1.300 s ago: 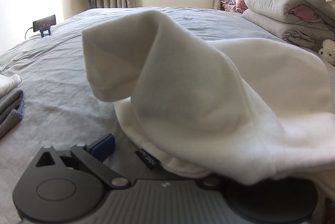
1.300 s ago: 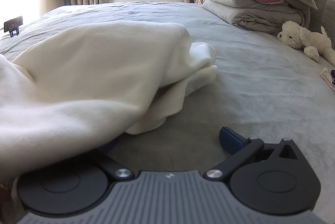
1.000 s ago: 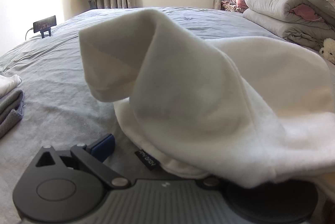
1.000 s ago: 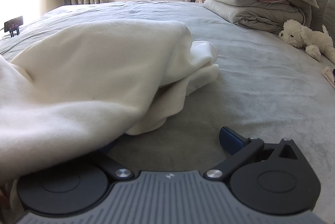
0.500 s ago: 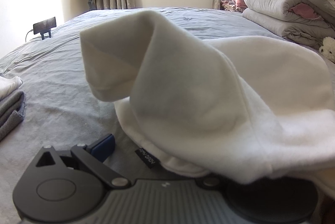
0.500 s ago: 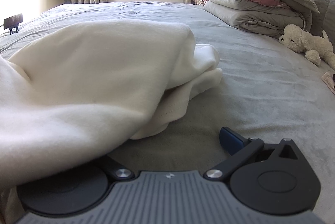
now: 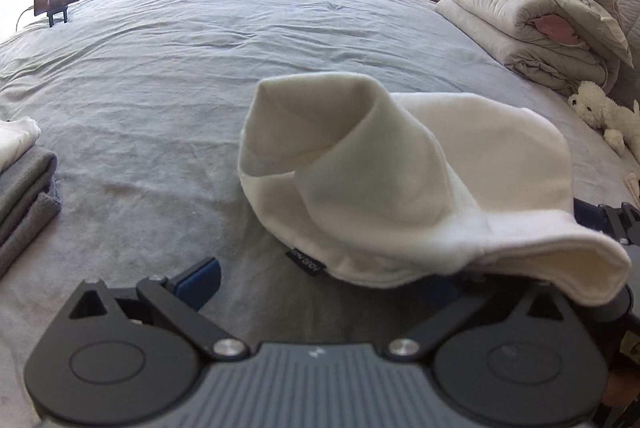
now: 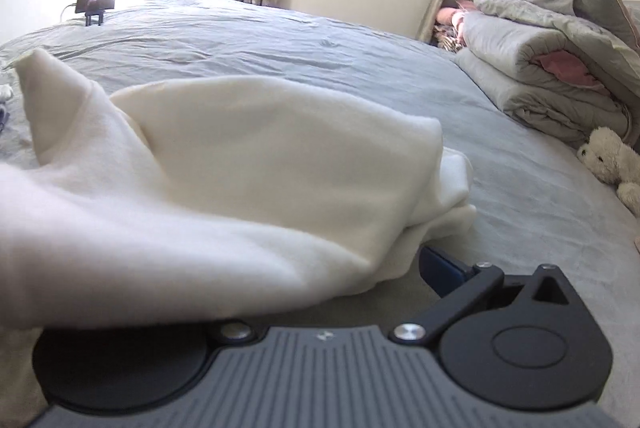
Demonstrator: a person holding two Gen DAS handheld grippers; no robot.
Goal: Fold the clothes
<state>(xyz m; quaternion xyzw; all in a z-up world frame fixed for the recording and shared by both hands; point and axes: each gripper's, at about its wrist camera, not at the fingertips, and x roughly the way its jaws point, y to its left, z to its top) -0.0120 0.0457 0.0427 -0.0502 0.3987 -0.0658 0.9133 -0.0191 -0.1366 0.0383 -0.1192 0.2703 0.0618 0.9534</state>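
Both of your grippers sit low on the grey bed point(image 7: 168, 75). Your left gripper point(image 7: 320, 282) has its fingers spread wide, the white garment point(image 7: 400, 179) lying bunched at its 1 o'clock. Your right gripper point(image 8: 304, 288) is half buried under that garment point(image 8: 248, 163), so I cannot tell its spread. Folded quilts point(image 7: 528, 15) lie at 2 o'clock.

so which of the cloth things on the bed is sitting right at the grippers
The white garment, draped over the right finger of the left gripper. The folded grey stack lies off at the left edge, and the rolled grey quilts are far back.
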